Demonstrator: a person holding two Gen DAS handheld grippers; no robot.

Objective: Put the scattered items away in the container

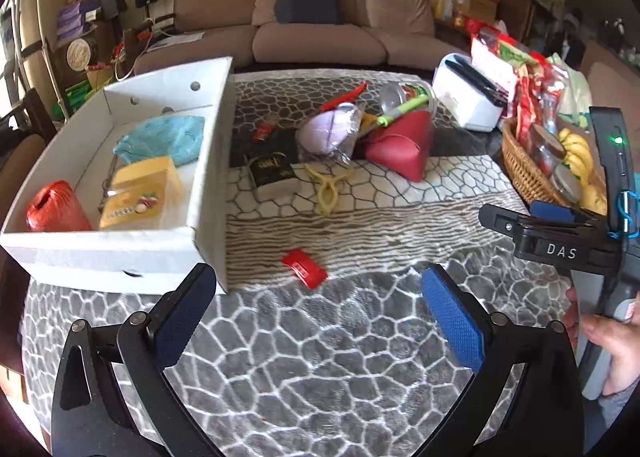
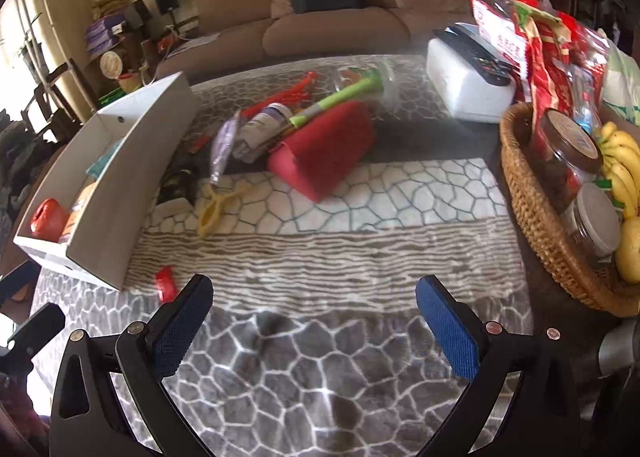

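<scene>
On patterned cloth (image 1: 320, 357): left gripper (image 1: 316, 305), right gripper (image 2: 314, 317) both spread, empty; white box (image 1: 208, 177) wall left.

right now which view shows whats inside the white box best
Left wrist view: it looks into the white box, showing its red ball, yellow pack and teal cloth. Right wrist view sees mostly its outer wall, with contents largely hidden.

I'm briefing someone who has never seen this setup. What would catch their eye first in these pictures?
Probably the white cardboard box on the left of the patterned grey table cover, already holding a red twine spool, a yellow carton and a teal cloth. Next, the jumble mid-table around a red folded gift box, with a small red packet lying alone nearer the camera. A wicker basket with bananas sits at the right.
</scene>
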